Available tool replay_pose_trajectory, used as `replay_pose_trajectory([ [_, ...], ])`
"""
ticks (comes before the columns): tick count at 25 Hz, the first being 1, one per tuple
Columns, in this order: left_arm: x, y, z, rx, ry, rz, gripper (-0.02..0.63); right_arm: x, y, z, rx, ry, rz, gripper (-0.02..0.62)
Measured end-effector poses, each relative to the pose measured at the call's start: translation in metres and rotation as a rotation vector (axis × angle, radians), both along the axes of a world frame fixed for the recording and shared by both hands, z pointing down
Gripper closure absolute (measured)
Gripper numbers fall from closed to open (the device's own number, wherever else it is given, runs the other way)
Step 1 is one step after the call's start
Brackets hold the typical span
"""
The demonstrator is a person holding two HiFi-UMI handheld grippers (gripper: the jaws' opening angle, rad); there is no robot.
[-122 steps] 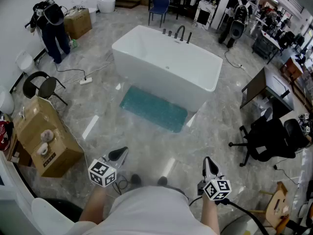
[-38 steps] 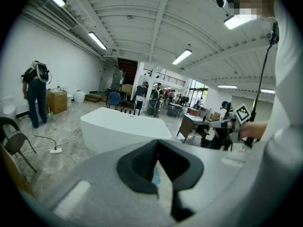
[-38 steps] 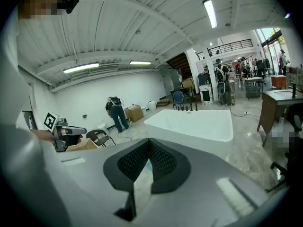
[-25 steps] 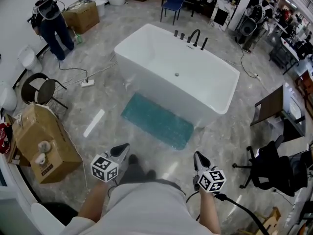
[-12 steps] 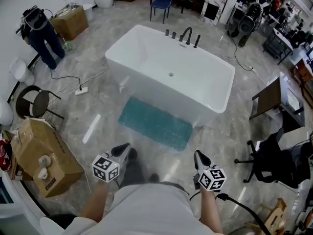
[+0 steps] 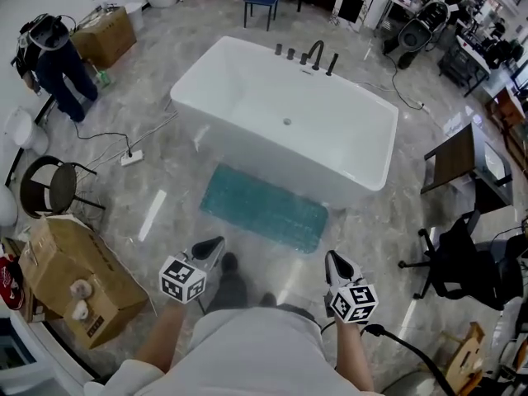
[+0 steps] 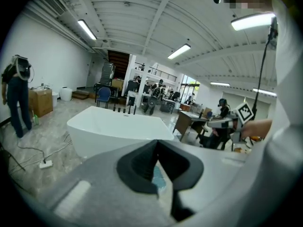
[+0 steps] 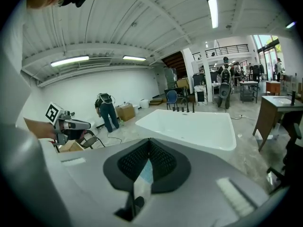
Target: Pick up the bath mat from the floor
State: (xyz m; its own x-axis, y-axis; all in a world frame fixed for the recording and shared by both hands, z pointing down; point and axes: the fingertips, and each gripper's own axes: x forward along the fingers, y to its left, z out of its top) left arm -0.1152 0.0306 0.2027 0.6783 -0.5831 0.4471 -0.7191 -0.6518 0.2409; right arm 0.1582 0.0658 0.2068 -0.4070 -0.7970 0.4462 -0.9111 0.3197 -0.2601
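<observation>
A teal bath mat [image 6: 264,207] lies flat on the grey floor against the near side of a white bathtub [image 6: 285,122]. My left gripper [image 6: 216,244] is held low at the left, short of the mat's near edge, with its jaws shut and nothing in them. At the lower right my right gripper [image 6: 331,259] is also short of the mat, shut and empty. In the left gripper view only a sliver of the mat [image 7: 157,179] shows past the left gripper [image 7: 156,148]. In the right gripper view a strip of the mat [image 8: 146,173] shows past the right gripper [image 8: 148,148].
A cardboard box [image 6: 78,271] and a black chair [image 6: 51,186] stand at the left. A person [image 6: 48,56] stands at the far left by another box. A desk [image 6: 469,167] and office chair [image 6: 466,264] are at the right. A power strip [image 6: 130,157] and cables lie on the floor.
The tub and mat have shifted slightly in the head view as I step toward them. Both grippers stay shut and keep their place at the bottom of the view.
</observation>
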Motion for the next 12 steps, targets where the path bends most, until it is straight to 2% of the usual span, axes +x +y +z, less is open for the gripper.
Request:
replay_pose_trajectory([
  [4,-0.018,-0.03,0.006,0.001,-0.032,0.055,0.603,-0.035,-0.023,0.003,-0.008,0.021,-0.007,0.591],
  [12,-0.048,-0.09,0.018,-0.027,-0.005,0.133,0.603,-0.071,-0.062,0.006,-0.034,0.058,0.053,0.591],
])
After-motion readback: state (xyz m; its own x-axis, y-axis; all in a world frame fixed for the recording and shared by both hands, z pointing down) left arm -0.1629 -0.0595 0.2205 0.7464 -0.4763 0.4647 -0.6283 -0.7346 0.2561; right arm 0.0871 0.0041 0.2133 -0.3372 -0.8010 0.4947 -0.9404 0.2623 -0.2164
